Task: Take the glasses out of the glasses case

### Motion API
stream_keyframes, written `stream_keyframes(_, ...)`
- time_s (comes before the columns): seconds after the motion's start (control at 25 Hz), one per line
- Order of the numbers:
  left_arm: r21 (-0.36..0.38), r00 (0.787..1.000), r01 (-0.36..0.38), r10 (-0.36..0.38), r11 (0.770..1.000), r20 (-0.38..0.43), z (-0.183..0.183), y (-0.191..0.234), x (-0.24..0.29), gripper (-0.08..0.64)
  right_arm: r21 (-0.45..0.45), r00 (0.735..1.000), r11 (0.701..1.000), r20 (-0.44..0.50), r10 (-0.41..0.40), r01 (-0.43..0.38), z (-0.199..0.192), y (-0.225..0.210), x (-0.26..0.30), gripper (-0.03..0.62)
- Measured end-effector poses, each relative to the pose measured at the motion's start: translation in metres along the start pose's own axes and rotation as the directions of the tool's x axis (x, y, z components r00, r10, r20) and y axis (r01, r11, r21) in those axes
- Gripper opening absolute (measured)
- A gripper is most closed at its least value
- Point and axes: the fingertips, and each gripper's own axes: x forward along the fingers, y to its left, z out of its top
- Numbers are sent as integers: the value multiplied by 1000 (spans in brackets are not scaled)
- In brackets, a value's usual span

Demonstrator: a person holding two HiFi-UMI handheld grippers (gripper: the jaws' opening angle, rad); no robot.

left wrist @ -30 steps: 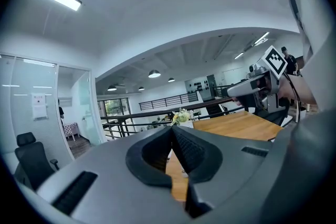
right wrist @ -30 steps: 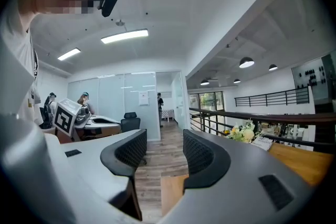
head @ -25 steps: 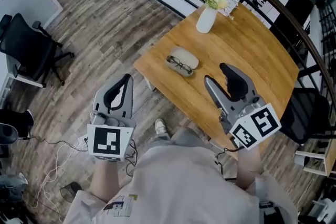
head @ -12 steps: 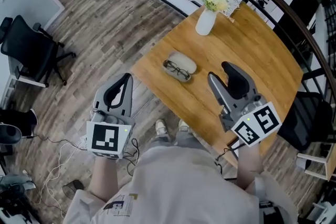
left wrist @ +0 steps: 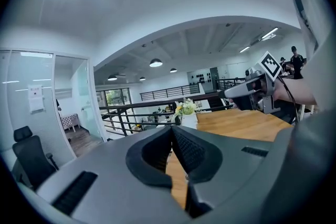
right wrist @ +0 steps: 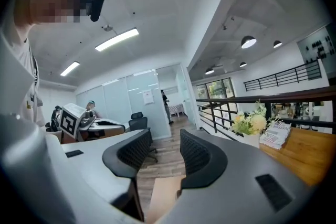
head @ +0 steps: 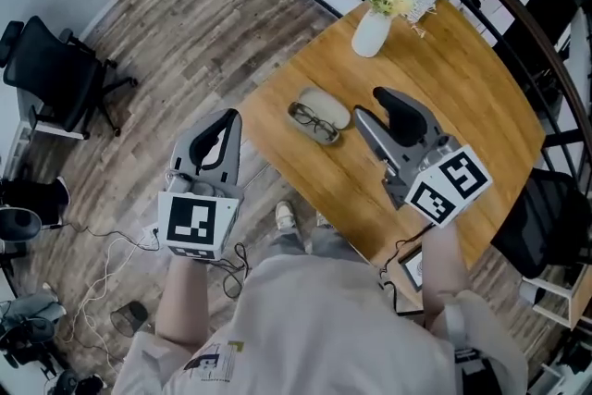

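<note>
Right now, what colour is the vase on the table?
The vase is white; head view shows it best.

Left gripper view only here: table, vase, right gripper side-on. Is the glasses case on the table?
Observer: Yes. The glasses case lies on the table, nearer the person than the vase, with the glasses at its near side.
Operator: Right jaws holding anything?
Observer: No. The right gripper has nothing between its jaws. They stand apart and are closing. In the head view the tips show just right of the case.
Operator: Where's the left one relative to the table?
Observer: The left gripper hangs over the floor, just off the table's left corner.
</note>
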Motion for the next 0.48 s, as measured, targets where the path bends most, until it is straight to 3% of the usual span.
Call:
stream_keyframes(0.24,-12,999,3,-3,1000,-40,-10,15,38,17,-26,992,999,-121,43,-47,-24,-28,52,206)
stream_keyframes(0.48,-42,993,33,-38,999,-115,-46,15,66,17,17,960,999,-278,38,-34,-91,-56,94,206)
